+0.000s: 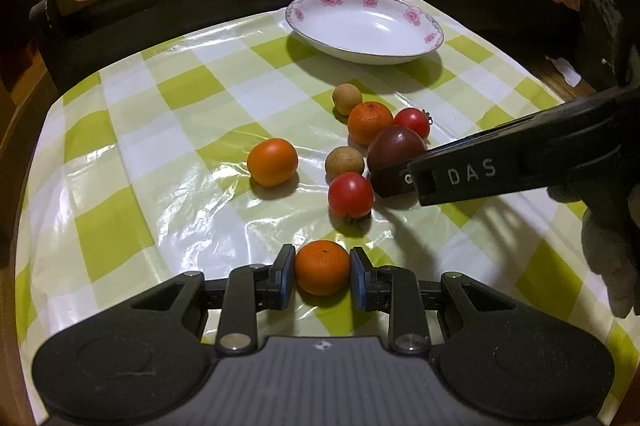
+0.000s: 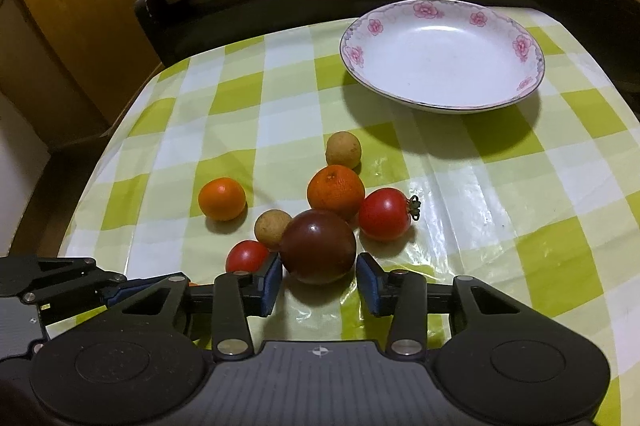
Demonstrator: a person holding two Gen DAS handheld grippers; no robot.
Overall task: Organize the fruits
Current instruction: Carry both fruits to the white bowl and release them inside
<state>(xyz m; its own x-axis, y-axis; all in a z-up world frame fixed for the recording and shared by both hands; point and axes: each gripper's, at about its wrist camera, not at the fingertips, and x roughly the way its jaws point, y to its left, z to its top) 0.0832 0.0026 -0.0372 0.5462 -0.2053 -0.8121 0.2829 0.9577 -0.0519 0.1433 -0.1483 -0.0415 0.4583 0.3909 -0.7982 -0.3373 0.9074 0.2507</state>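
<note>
On the checked table, the left tool is clamped on an orange, both pads touching its sides, nearest the camera. The right wrist view hides that orange; only the left tool's linkage shows at its left edge. In that view the right tool straddles a dark tomato, the left pad touching it, the right pad just beside it with a sliver of gap. The left wrist view shows that tool from the side, its fingers hiding the contact. Around the dark tomato lie two red tomatoes, two tan fruits and two more oranges. The plate stands empty, well apart at the far edge.
</note>
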